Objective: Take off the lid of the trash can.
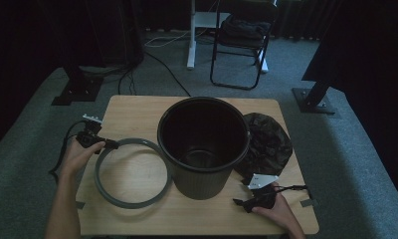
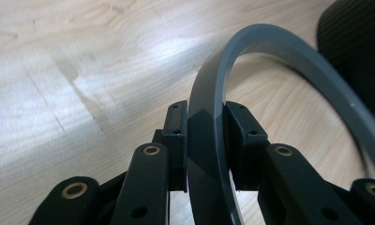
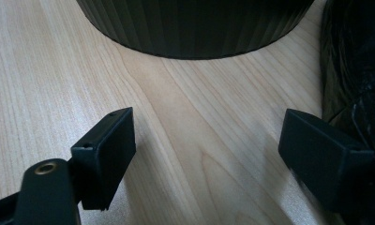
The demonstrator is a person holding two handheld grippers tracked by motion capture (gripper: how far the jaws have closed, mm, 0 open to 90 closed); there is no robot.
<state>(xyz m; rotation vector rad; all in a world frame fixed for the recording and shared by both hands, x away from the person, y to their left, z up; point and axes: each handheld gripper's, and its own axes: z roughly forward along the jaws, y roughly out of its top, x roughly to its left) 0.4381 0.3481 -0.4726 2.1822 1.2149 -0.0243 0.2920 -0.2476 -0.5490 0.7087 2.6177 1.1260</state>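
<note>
A grey plastic ring [image 1: 131, 173] lies on the wooden table [image 1: 137, 112] left of a black ribbed bin [image 1: 203, 147]. My left gripper [image 1: 110, 145] is shut on the ring's upper left rim. In the left gripper view the grey ring [image 2: 209, 117] runs between the two pads [image 2: 176, 136], which press on it from both sides. My right gripper [image 1: 239, 202] rests near the table's front right, open, its jaws wide apart over bare wood [image 3: 204, 136]. The bin's base [image 3: 195, 28] stands ahead of it, and a crumpled black bag [image 3: 354, 70] lies to its right.
The crumpled black bag [image 1: 266, 144] lies on the table behind and right of the bin. Beyond the table stand a folding chair [image 1: 242, 45], a white desk leg [image 1: 191, 35] and dark stand bases [image 1: 314, 99] on grey carpet. Cables trail on the floor.
</note>
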